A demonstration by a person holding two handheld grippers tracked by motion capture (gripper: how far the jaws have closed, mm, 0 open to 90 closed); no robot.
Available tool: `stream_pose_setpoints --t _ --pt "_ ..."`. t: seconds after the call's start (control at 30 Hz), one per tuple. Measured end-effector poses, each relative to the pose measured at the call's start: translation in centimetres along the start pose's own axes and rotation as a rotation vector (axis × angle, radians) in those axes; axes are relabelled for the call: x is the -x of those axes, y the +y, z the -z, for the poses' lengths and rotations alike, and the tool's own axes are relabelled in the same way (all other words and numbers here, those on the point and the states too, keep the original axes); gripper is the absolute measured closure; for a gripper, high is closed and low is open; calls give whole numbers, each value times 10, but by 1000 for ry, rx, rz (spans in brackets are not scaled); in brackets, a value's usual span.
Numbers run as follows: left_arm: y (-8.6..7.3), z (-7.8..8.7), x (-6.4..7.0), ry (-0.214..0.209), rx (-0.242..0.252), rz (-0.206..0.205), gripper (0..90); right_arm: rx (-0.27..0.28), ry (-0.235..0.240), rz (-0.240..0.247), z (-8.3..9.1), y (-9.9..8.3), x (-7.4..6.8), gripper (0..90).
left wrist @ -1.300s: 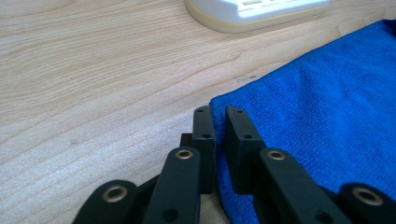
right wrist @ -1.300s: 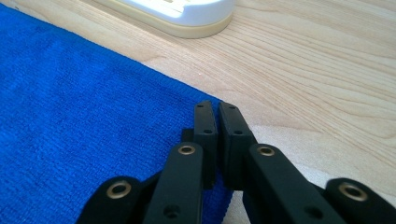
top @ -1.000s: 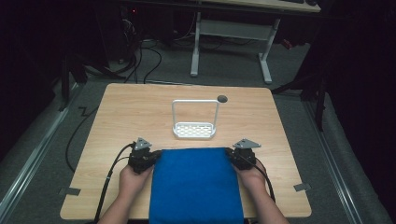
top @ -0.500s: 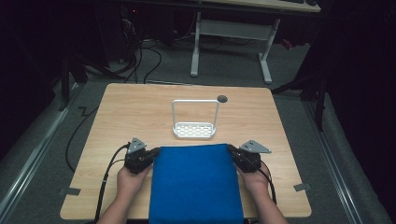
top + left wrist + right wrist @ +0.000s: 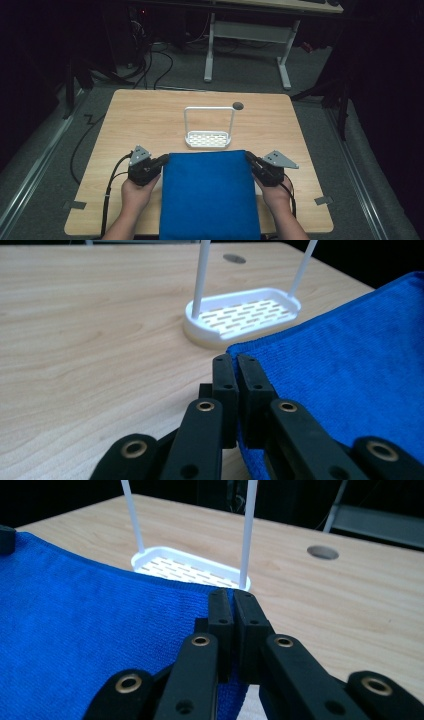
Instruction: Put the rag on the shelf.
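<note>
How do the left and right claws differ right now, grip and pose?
The left claw pinches the blue cloth at its far left corner; the right claw pinches its far right corner. The left claw's grey plate sits close over its body; the right claw's plate sticks outward, away from the cloth. Both are shut on the cloth, near the white rack.

A light wooden table (image 5: 145, 120) carries a white slotted rack (image 5: 208, 138) and blue cloth (image 5: 207, 195).

The table (image 5: 150, 115) is evenly lit from above, its surroundings dark; near jaws slightly blurred.
</note>
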State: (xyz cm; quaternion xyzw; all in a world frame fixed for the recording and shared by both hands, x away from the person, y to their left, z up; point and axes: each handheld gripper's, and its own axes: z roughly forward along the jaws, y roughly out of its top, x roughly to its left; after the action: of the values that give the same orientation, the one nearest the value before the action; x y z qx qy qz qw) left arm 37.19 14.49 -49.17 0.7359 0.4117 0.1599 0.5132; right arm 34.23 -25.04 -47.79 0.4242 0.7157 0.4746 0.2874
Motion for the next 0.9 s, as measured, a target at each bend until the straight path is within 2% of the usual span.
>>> stream_pose_setpoints --t 0.07,0.13,0.23,0.37,0.47,0.6,0.77,0.9 --pt "3 3 3 1 16 -4 877 20 -3 1 4 3 -2 880" --pt "5 4 3 -7 32 9 878 41 -4 -3 7 7 -2 881" --pt "9 5 4 2 34 -3 878 51 -1 -1 8 10 -2 880" --pt "16 9 3 -2 39 4 878 67 -7 -7 7 18 -2 880" --pt "20 10 3 2 45 3 878 79 6 -8 6 25 0 880" --pt "31 15 0 10 67 4 878 98 12 -2 5 34 1 880" --pt "52 25 1 18 118 -22 878 146 0 8 9 52 -1 881" --pt "60 27 0 18 141 -14 879 161 0 -1 10 59 0 882"
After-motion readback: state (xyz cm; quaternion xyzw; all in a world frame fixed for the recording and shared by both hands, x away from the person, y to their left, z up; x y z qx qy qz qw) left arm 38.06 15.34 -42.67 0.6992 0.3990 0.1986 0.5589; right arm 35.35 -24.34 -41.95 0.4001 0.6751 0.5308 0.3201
